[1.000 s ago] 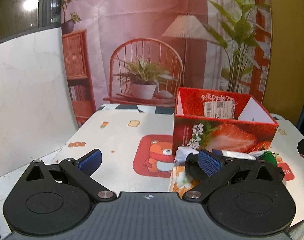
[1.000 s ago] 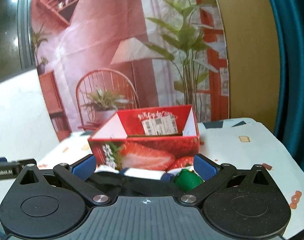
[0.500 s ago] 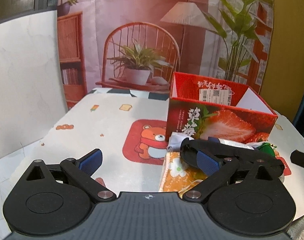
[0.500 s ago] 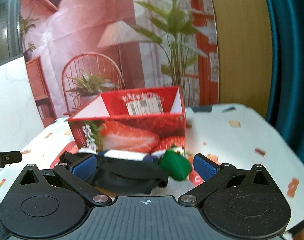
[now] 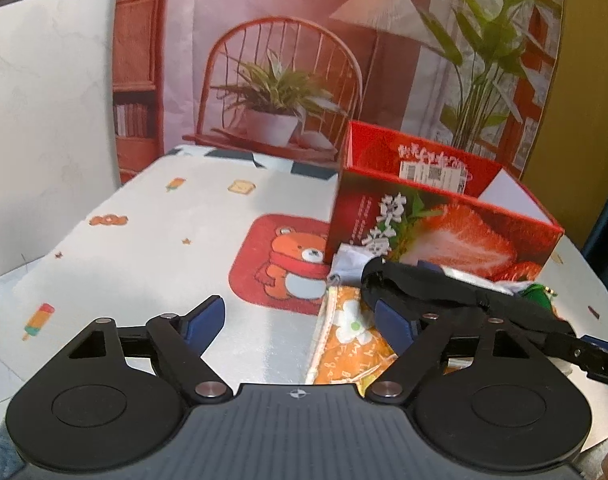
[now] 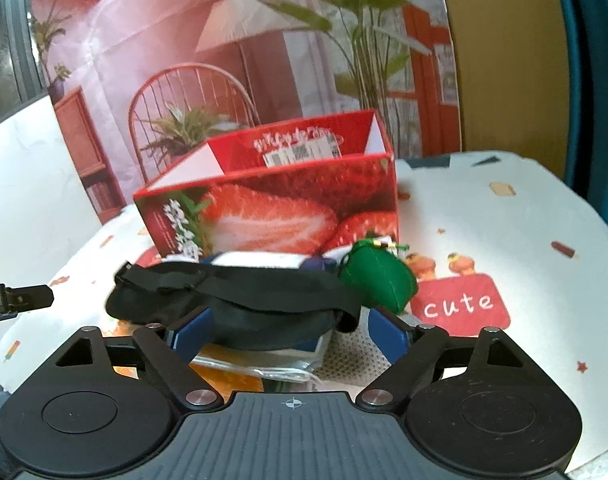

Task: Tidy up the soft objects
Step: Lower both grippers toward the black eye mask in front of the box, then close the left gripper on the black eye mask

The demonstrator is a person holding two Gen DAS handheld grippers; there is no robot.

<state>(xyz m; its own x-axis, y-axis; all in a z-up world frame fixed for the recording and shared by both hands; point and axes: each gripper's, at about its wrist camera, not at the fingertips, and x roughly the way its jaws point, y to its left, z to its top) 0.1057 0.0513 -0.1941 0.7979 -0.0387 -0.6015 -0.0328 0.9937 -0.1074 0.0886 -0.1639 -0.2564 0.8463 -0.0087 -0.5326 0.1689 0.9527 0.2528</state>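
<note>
A pile of soft things lies in front of the red strawberry box (image 5: 444,232) (image 6: 272,208). On top is a black fabric eye mask (image 6: 240,300) (image 5: 444,288) with a strap. Beside it sit a green pouch (image 6: 378,280) (image 5: 538,294), a white cloth (image 5: 352,260) and an orange flowered cloth (image 5: 344,332). My right gripper (image 6: 290,332) is closing, with the mask's near edge between its blue pads and no firm press visible. My left gripper (image 5: 300,320) is closing too, over the orange cloth's left edge and bare tablecloth, its right pad beside the mask's end.
The table carries a white printed cloth (image 5: 164,248) with a bear patch and a "cute" patch (image 6: 460,304). A clear plastic packet (image 6: 256,364) lies under the mask. A printed backdrop stands behind the table. Each gripper's finger shows at the edge of the other's view.
Both grippers have come down and nearer to the pile. Their pads stand a little closer together than before. The mask now sits between the right gripper's fingers.
</note>
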